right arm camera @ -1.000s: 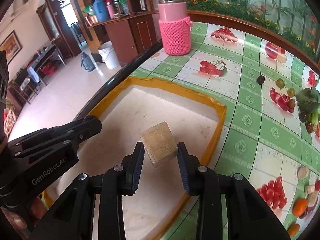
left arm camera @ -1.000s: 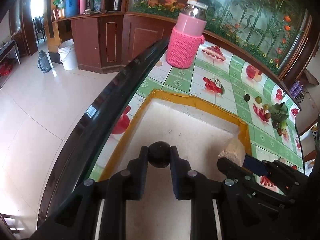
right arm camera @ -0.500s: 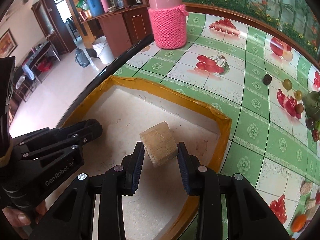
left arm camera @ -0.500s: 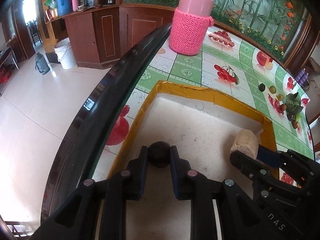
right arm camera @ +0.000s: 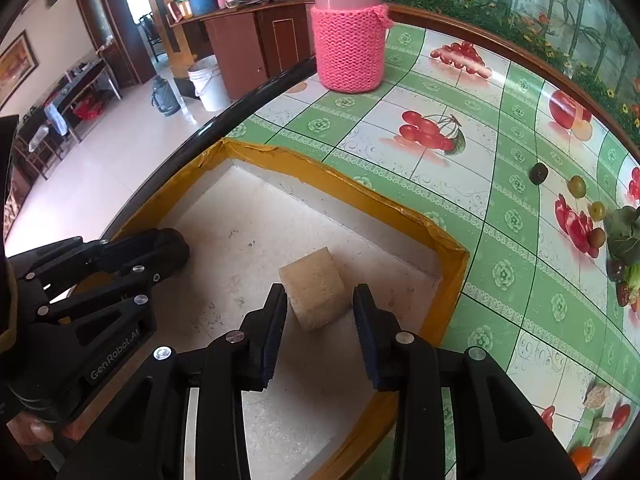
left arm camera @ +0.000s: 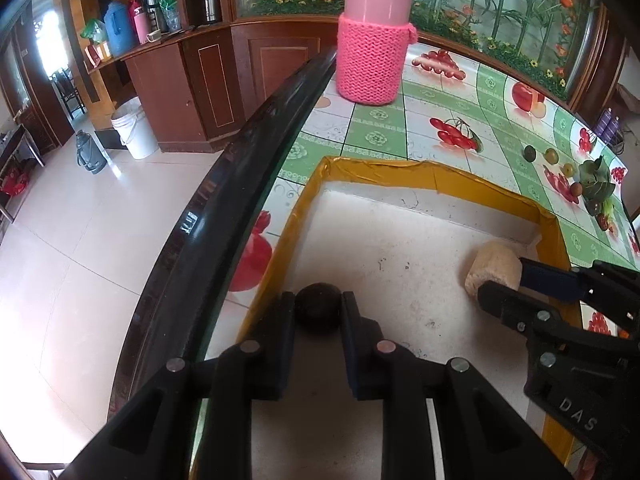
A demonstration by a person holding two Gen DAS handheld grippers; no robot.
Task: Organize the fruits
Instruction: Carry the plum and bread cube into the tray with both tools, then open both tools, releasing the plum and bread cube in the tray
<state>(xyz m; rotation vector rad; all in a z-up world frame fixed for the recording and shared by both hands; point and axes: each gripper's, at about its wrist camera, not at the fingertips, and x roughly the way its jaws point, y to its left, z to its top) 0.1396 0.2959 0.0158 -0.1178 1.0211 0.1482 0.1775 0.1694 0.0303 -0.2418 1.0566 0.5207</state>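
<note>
Two tools work inside one shallow tray point(left arm camera: 436, 178) with a yellow-taped rim and a pale, speckled floor, set near the dark curved edge of the desk point(left arm camera: 376, 136), which is covered by a green-and-white checked cloth printed with fruit. The left tool point(left arm camera: 318, 312) is clamped on a small, dark, round fruit point(left arm camera: 318, 308), the pads pressing its two sides, low over the tray floor near the tray's left wall; whether the fruit touches the floor cannot be told. The right tool point(right arm camera: 320, 306) is closed on a pale beige, cylinder-shaped piece point(right arm camera: 316, 294) with a rough surface, gripped by its sides and tilted, close to the tray's right wall in the left wrist view point(left arm camera: 494, 268); whether it rests on the floor cannot be told either. In the right wrist view the left tool point(right arm camera: 176, 246) enters from the left, with a fingertip of the person's hand point(right arm camera: 30, 428) showing at its base. A pink bottle point(right arm camera: 348, 28) in a knitted pink sleeve stands upright on the desk beyond the tray. Further small fruits point(right arm camera: 576, 186) and a leafy bunch point(right arm camera: 624, 232) lie well apart from the tray to the right, and more pieces point(right arm camera: 596, 394) lie at the lower right.
</note>
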